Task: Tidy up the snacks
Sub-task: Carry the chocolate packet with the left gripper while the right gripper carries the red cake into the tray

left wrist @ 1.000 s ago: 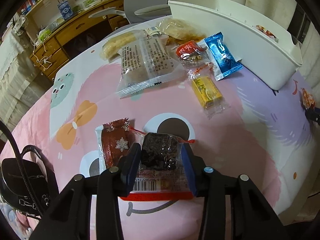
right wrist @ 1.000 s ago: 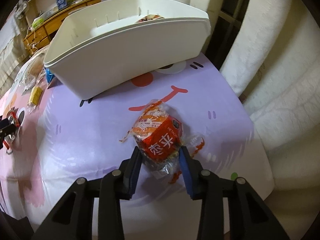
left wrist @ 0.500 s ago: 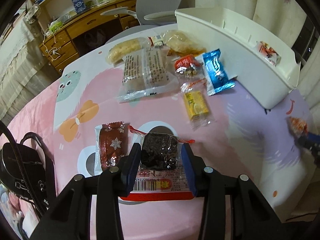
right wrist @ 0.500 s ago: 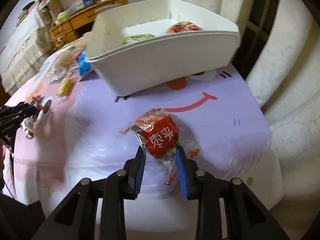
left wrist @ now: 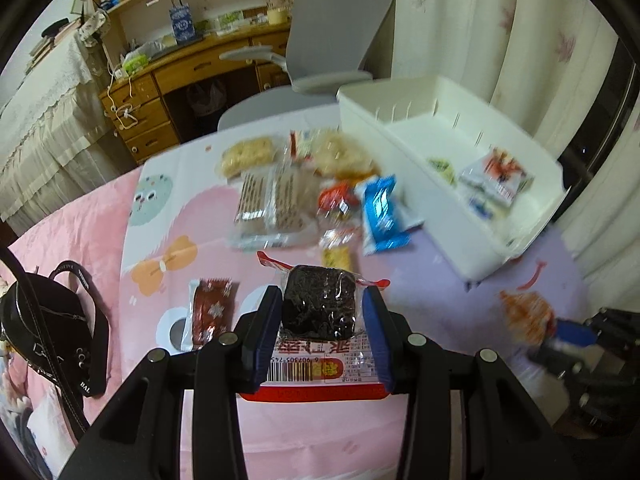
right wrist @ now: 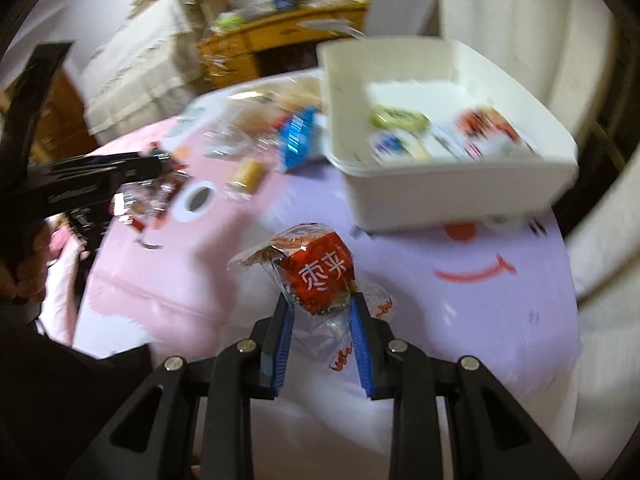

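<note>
Left gripper (left wrist: 320,312) pinches a dark snack pack (left wrist: 319,308); right gripper (right wrist: 322,312) clamps a red-wrapped snack (right wrist: 320,276), both above the tablecloth (right wrist: 460,320).

Two grippers are shown: the left gripper (left wrist: 322,312) and the right gripper (right wrist: 322,314). One white bin (left wrist: 472,236) is counted at 2 o'clock, with about four blurred packets inside. One dark snack (left wrist: 320,306) and one red snack (right wrist: 320,276) are held. About nine packets are counted on the cloth, and one black handbag (left wrist: 44,320) at 9 o'clock.
</note>
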The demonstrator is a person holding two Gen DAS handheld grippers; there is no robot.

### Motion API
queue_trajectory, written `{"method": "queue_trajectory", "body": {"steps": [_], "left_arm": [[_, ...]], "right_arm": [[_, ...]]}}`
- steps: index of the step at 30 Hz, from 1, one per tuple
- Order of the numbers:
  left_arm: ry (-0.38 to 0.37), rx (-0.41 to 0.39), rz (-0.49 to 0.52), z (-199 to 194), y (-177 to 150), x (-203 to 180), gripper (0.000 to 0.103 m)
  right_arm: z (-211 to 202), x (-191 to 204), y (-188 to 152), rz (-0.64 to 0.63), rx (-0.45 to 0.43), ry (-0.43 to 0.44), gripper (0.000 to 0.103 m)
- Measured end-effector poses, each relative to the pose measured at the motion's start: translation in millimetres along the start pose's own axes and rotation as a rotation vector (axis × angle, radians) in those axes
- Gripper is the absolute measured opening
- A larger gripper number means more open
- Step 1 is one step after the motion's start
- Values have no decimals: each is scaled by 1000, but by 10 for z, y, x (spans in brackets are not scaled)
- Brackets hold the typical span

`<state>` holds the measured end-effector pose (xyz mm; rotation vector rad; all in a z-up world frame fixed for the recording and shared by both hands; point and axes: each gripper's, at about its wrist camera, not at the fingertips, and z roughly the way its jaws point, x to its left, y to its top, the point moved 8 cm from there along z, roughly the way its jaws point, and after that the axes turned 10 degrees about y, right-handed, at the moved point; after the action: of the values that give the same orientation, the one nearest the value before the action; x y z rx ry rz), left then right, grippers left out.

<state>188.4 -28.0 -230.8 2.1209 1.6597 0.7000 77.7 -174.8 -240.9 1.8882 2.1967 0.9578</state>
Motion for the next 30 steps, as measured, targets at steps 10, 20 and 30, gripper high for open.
{"method": "queue_trajectory", "body": {"steps": [10, 20, 30], "left_arm": [[-91, -43, -15, -424, 528, -492, 40], [-151, -133, -48, -702, 1031, -1057, 40], [-189, -172, -100, -672, 1331, -1347, 40]], "right_arm": [[-417, 32, 390, -131, -91, 42, 27], [-883, -363, 833, -130, -198, -20, 27], [-1112, -834, 1093, -69, -209, -87, 28]]}}
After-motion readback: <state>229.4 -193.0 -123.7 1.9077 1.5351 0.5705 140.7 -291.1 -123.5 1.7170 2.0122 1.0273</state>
